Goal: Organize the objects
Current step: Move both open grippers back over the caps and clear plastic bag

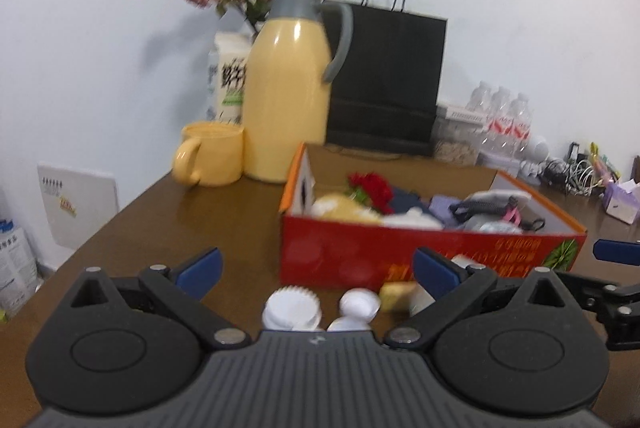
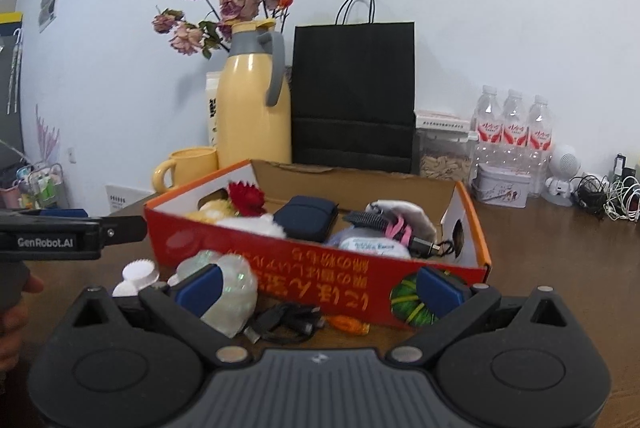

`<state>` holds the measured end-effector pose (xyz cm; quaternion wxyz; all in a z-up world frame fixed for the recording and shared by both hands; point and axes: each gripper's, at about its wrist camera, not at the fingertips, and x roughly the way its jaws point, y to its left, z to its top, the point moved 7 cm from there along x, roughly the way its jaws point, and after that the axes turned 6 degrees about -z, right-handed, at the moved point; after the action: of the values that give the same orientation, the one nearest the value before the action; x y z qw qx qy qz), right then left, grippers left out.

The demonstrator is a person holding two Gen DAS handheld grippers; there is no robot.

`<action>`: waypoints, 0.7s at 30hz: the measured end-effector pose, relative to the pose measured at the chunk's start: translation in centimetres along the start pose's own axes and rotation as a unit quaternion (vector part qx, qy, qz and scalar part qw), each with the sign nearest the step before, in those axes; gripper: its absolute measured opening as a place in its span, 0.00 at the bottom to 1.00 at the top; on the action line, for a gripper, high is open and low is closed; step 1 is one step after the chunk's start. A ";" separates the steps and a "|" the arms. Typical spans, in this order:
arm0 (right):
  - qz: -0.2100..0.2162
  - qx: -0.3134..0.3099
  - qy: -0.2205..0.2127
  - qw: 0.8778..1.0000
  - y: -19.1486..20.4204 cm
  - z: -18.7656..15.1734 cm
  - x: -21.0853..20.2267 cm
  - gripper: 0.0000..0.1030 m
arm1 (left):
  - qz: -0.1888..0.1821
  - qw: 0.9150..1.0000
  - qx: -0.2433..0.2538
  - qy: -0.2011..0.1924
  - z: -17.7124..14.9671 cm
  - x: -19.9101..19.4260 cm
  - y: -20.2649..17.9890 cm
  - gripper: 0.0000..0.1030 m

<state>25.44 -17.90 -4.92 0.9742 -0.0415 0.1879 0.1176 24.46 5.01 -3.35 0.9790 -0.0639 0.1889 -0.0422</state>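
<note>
A red cardboard box [image 1: 360, 252] [image 2: 320, 268] sits on the brown table, holding a red flower [image 2: 246, 198], a dark blue pouch [image 2: 310, 216], a plush toy, a brush and other items. My left gripper [image 1: 316, 268] is open and empty, just in front of the box, above white paper cupcake liners [image 1: 292, 308] and a yellow block [image 1: 396, 294]. My right gripper [image 2: 318, 286] is open and empty before the box front, over a black cable [image 2: 284, 320], an orange piece [image 2: 350, 324] and a clear crumpled wrapper [image 2: 230, 288].
A yellow thermos jug [image 1: 286, 84] [image 2: 254, 104], yellow mug [image 1: 212, 158], dried flowers and black paper bag [image 2: 354, 92] stand behind the box. Water bottles [image 2: 514, 124], a tin, a small white robot figure and cables line the back right. The left gripper body [image 2: 60, 234] shows at left.
</note>
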 end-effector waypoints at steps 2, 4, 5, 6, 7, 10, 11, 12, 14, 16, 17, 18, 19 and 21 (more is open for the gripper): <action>0.007 -0.009 0.010 1.000 0.5 -0.5 0.1 1.00 | 0.004 1.000 -0.008 0.009 -0.6 -0.2 0.9 1.00; 0.009 -0.019 0.019 1.000 1.0 -0.9 0.2 1.00 | 0.002 1.000 -0.017 0.012 -0.8 -0.5 1.6 1.00; 0.012 -0.024 0.024 0.999 1.3 -1.2 0.4 1.00 | 0.001 1.000 -0.022 0.010 -0.8 -0.6 1.8 1.00; 0.013 -0.028 0.027 0.999 1.4 -1.3 0.5 1.00 | -0.002 1.000 -0.026 0.008 -0.8 -0.7 1.9 1.00; 0.013 -0.031 0.030 0.999 1.6 -1.4 0.6 1.00 | -0.003 1.000 -0.027 0.007 -0.7 -0.8 1.9 1.00; 0.015 -0.033 0.037 0.999 1.8 -1.6 0.9 1.00 | -0.005 1.000 -0.018 0.015 -0.9 -0.5 1.5 1.00; 0.016 -0.034 0.039 0.999 1.9 -1.7 1.0 0.99 | -0.005 1.000 -0.016 0.017 -1.0 -0.4 1.4 1.00; 0.017 -0.034 0.041 0.998 2.1 -1.7 1.1 0.98 | -0.004 1.000 -0.014 0.019 -1.0 -0.3 1.3 1.00; 0.023 -0.034 0.047 0.998 2.6 -1.8 1.6 0.92 | -0.003 1.000 -0.017 0.017 -1.0 -0.4 1.4 1.00; 0.032 -0.032 0.046 0.998 3.3 -1.5 2.1 0.92 | 0.000 1.000 -0.024 0.014 -0.9 -0.5 1.7 1.00; 0.039 -0.033 0.046 0.998 3.8 -1.3 2.5 0.90 | 0.001 1.000 -0.028 0.010 -0.8 -0.6 1.8 1.00; 0.044 -0.035 0.047 0.997 4.2 -1.2 2.9 0.87 | 0.002 0.999 -0.033 0.004 -0.6 -0.7 2.0 1.00; 0.048 -0.036 0.050 0.997 4.6 -1.1 3.4 0.82 | 0.003 0.999 -0.037 0.001 -0.5 -0.8 2.1 1.00; 0.057 -0.036 0.059 0.996 5.5 -1.0 4.4 0.78 | 0.005 0.999 -0.041 0.001 -0.5 -0.8 2.3 1.00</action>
<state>27.72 -11.74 -7.68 0.9511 -0.0729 0.2424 0.1769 23.67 7.32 -3.81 0.9755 -0.1032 0.1919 -0.0292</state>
